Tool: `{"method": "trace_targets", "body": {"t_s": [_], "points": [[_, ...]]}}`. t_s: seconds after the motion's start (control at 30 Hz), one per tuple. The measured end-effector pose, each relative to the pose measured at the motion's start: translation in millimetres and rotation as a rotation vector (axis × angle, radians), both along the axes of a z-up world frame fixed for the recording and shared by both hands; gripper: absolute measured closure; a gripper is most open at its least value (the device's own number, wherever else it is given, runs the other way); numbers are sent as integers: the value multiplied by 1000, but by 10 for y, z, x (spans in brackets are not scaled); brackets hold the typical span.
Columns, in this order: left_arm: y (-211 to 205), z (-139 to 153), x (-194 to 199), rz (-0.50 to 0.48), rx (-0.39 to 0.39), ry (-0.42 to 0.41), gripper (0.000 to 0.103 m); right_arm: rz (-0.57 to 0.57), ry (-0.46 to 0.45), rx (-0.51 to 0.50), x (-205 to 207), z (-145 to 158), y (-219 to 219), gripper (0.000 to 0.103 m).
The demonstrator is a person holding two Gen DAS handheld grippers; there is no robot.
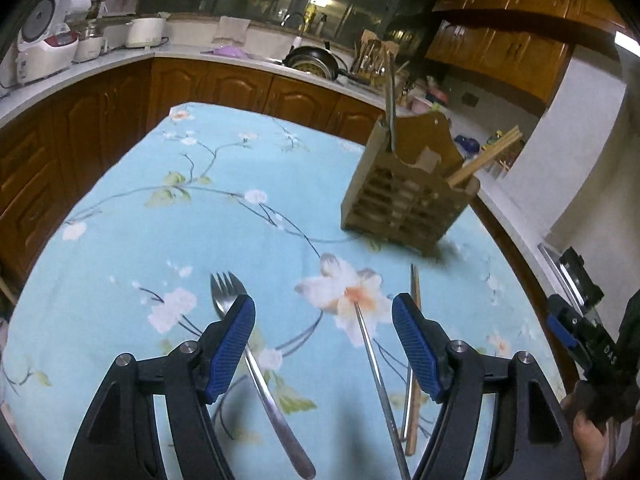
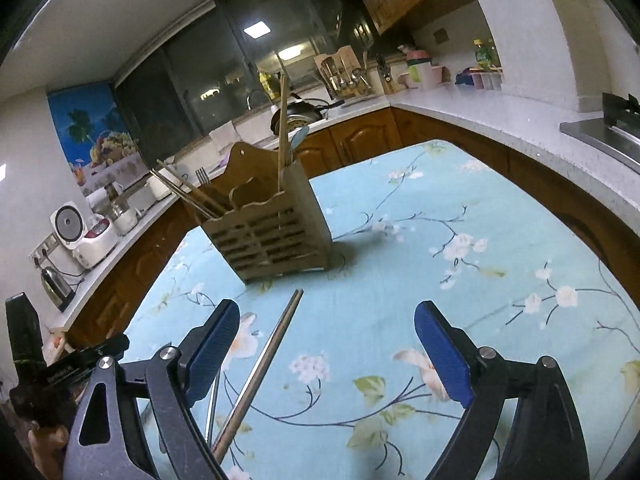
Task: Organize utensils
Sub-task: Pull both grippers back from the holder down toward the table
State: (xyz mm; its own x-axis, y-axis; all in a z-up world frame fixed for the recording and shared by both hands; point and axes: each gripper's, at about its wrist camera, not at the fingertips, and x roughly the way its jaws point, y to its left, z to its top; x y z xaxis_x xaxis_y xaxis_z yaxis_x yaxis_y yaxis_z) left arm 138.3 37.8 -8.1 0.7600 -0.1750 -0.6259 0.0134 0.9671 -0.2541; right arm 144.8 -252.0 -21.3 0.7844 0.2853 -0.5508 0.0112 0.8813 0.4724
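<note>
A metal fork [image 1: 260, 372] lies on the blue floral tablecloth [image 1: 160, 240], partly under the left finger of my left gripper [image 1: 323, 312], which is open above the cloth. A single steel chopstick [image 1: 378, 384] lies between its fingers, and a wooden and steel pair [image 1: 414, 360] lies by the right finger. The wooden utensil holder [image 1: 408, 200] stands farther back with chopsticks in it. In the right wrist view the right gripper [image 2: 326, 320] is open above the cloth, the chopsticks [image 2: 264, 360] lie near its left finger, and the holder [image 2: 272, 232] holds a fork and chopsticks.
Wooden cabinets and a white counter [image 1: 180, 54] wrap around the table. A rice cooker [image 1: 44, 48] and a pan [image 1: 312, 62] sit on it. The other gripper and a hand show at the right edge [image 1: 588, 344]. A stove [image 2: 608, 132] is at the right.
</note>
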Motion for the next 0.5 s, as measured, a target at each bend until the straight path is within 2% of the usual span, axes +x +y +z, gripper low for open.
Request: {"method": "trace_targets", "body": {"t_s": [0.5], "points": [[-307, -113, 203, -63, 74, 103, 33, 34, 51, -8, 93, -124, 123, 13]]}}
